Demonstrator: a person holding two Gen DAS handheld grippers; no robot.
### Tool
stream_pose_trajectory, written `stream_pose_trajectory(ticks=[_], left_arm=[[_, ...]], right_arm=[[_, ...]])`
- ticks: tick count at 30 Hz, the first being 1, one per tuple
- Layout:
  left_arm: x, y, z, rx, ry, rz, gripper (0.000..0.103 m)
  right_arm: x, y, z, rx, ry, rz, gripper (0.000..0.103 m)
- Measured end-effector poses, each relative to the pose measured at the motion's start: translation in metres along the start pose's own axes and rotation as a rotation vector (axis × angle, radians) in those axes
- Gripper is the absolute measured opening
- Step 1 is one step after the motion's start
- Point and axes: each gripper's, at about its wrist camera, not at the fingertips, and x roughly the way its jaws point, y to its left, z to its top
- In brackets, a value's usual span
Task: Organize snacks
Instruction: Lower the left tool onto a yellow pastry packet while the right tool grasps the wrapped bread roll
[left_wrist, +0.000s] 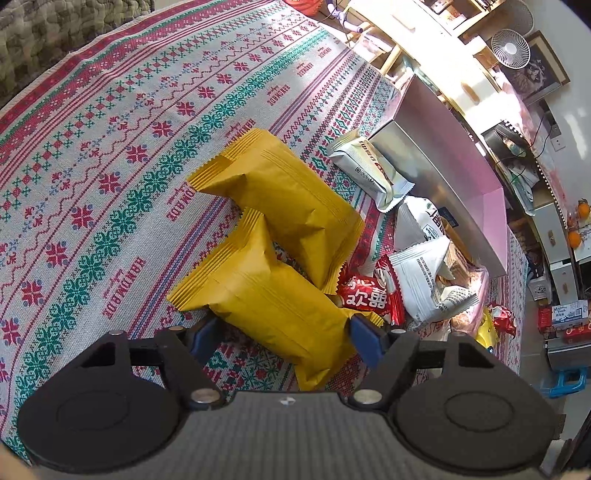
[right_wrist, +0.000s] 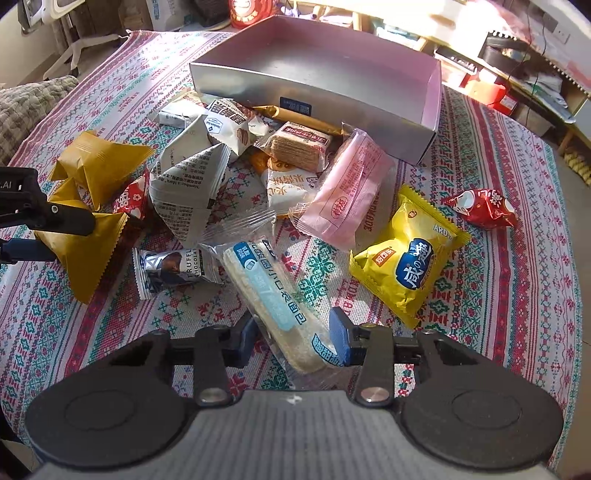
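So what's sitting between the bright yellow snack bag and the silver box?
In the right wrist view, the pink wafer pack lies between the bright yellow snack bag and the silver box, plus some bare tablecloth.

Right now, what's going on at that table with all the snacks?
A person is sorting snacks with a gripper in each hand. The left gripper straddles a mustard-yellow packet. The right gripper is clamped on a long bread stick in a clear wrapper. The silver box behind the pile looks empty, and the other snacks lie loose on the patterned tablecloth.
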Motion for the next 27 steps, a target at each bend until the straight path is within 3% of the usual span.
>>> stream_pose_trajectory(ticks=[3,5,7,9,12,14,16,20,27], left_arm=[[-0.006,0.006,0.000,0.002,-0.003,0.006,0.071],[-0.008,0.007,0.001,0.034,0.011,0.010,0.072],[-0.008,0.000,0.001,0.147,0.039,0.045,0.079],[-0.012,-0.003,-0.003,0.229,0.015,0.096,0.093],[-0.017,0.001,-0.006,0.300,-0.016,0.124,0.097],[-0.017,0.010,-0.004,0.256,0.001,0.101,0.098],[-0.014,0.018,0.004,0.164,0.025,0.069,0.098],[-0.014,0.017,0.011,0.083,0.027,0.039,0.098],[0.000,0.005,0.017,0.020,-0.029,0.128,0.094]], right_arm=[[-0.002,-0.002,0.000,0.010,-0.003,0.012,0.026],[-0.003,0.000,0.001,0.011,-0.006,0.021,0.024],[-0.004,0.000,0.001,0.011,-0.005,0.029,0.024],[-0.003,-0.002,0.002,0.019,0.000,0.046,0.027],[-0.004,-0.005,0.002,0.047,-0.001,0.069,0.033],[-0.005,-0.005,0.002,0.053,-0.010,0.086,0.039],[-0.006,-0.004,0.003,0.054,-0.012,0.094,0.040],[-0.007,0.001,0.005,0.043,-0.018,0.103,0.043],[-0.002,0.001,0.007,0.051,-0.021,0.092,0.042]])
